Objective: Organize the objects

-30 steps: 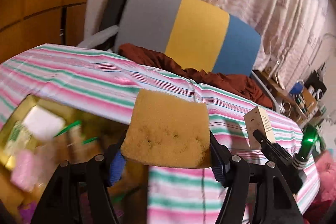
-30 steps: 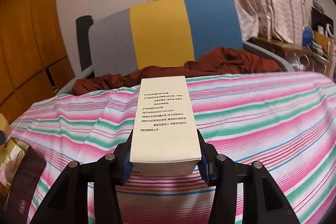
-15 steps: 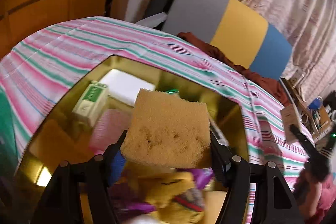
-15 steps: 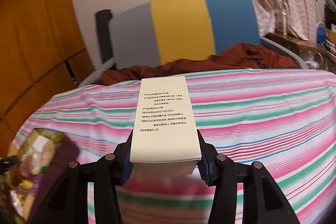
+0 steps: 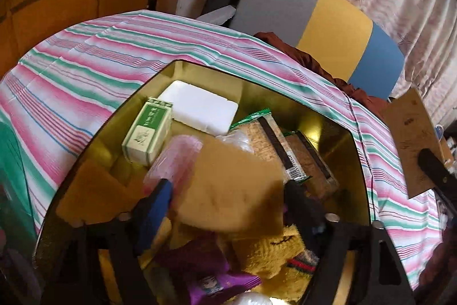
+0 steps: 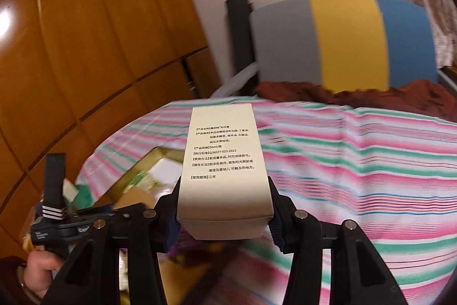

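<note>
Sponge now loose between spread fingers

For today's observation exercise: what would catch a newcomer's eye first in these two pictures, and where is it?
In the left wrist view, the yellow sponge hangs blurred between the left gripper fingers, whose jaws have just been opening, over the crowded gold tin. In the right wrist view, the cream box with printed text sits clamped in the right gripper, above the pink and green striped cloth.

Tan sponge over gold box; cream carton gripped.
</note>
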Available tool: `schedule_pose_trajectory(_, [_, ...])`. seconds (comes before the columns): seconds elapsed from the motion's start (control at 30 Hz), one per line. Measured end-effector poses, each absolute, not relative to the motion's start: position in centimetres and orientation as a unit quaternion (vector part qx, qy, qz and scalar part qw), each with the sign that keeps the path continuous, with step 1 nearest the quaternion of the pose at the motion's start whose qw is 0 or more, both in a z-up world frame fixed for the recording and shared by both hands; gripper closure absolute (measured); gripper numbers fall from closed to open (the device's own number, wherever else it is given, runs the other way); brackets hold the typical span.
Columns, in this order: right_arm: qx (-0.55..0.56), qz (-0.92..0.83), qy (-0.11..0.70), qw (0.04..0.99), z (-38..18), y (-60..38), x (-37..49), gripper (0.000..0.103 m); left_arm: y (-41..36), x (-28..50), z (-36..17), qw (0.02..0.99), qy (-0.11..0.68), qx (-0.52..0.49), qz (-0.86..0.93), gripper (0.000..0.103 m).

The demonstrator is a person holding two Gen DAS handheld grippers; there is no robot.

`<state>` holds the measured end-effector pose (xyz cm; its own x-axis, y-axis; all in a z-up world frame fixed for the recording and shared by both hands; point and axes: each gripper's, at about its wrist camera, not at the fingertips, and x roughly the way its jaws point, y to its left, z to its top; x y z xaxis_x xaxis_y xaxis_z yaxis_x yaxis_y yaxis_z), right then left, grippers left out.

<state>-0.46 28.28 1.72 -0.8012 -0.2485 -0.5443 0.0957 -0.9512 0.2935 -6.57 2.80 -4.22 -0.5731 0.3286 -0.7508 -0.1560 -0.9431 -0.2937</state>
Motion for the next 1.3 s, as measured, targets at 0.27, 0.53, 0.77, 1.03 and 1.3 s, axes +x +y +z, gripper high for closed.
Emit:
schedule_pose_trajectory(0.27, [0.36, -0.918, -0.106, 0.126, -1.0, 24.2, -3.7, 0.053, -0.8, -3.3, -1.5, 0.127, -0.139, -0.386, 0.903, 0.004])
schedule_pose_trajectory(0.53, [0.399, -0.903, -0.093, 0.13, -3.0, 21.3, -5.8, 0.052, -2.4, -0.2, 0.0, 0.097, -0.116, -0.363, 0.92, 0.0])
schedule_pose_trajectory(0.77, [0.415, -0.895, -0.119, 0.115, -3.1, 21.2, -5.7, 0.045, -2.1, 0.4, 0.3, 0.066, -0.096, -0.381, 0.917, 0.0])
schedule_pose_trajectory(1.03, [0.373, -0.91, -0.17, 0.068, -0.6, 23.5, -1.3, 0.035, -1.9, 1.5, 1.0, 0.028, -0.086, -0.385, 0.918, 0.0])
schedule_pose_trajectory(1.3, [0.392, -0.91, -0.132, 0.016, -0.2, 22.0, 1.0, 0.028, -0.3, 2.8, 1.3, 0.03, -0.018, -0.4, 0.916, 0.0])
